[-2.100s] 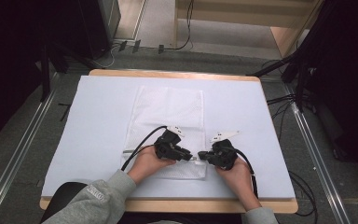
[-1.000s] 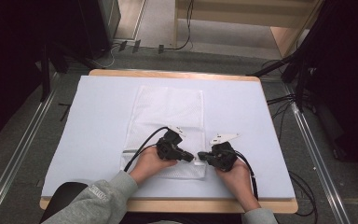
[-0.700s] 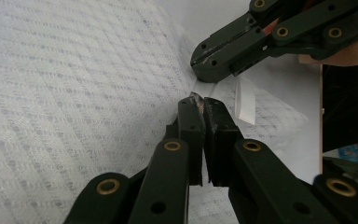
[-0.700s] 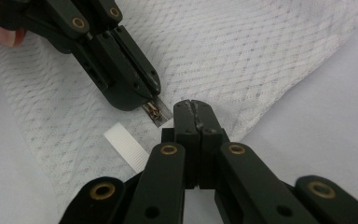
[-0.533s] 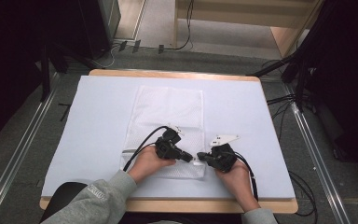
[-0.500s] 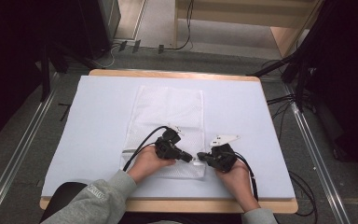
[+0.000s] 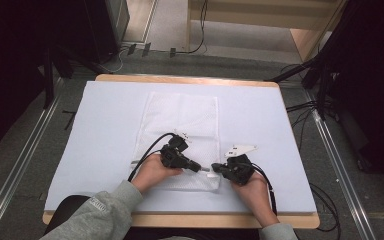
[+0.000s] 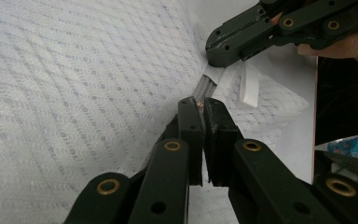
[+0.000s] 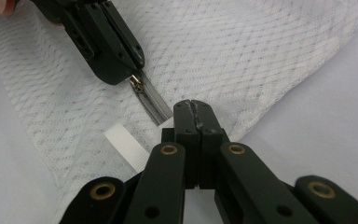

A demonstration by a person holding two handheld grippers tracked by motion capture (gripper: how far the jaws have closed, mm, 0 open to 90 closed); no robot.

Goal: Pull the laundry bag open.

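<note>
The left gripper (image 8: 200, 103) has its jaws pinched on the small brass-coloured zipper pull (image 9: 135, 83) of a white mesh fabric pouch (image 7: 180, 116). Just ahead of them runs the short grey zipper track (image 9: 154, 105). At its far end the right gripper (image 9: 196, 108) has its jaws pressed together on the pouch's corner edge — the two sets of tips near each other, not touching. A white ribbon tab (image 9: 125, 143) lies just beside the right jaws. The pouch lies flat on the pale blue-white table cover (image 7: 105, 125), spreading away from both grippers.
</note>
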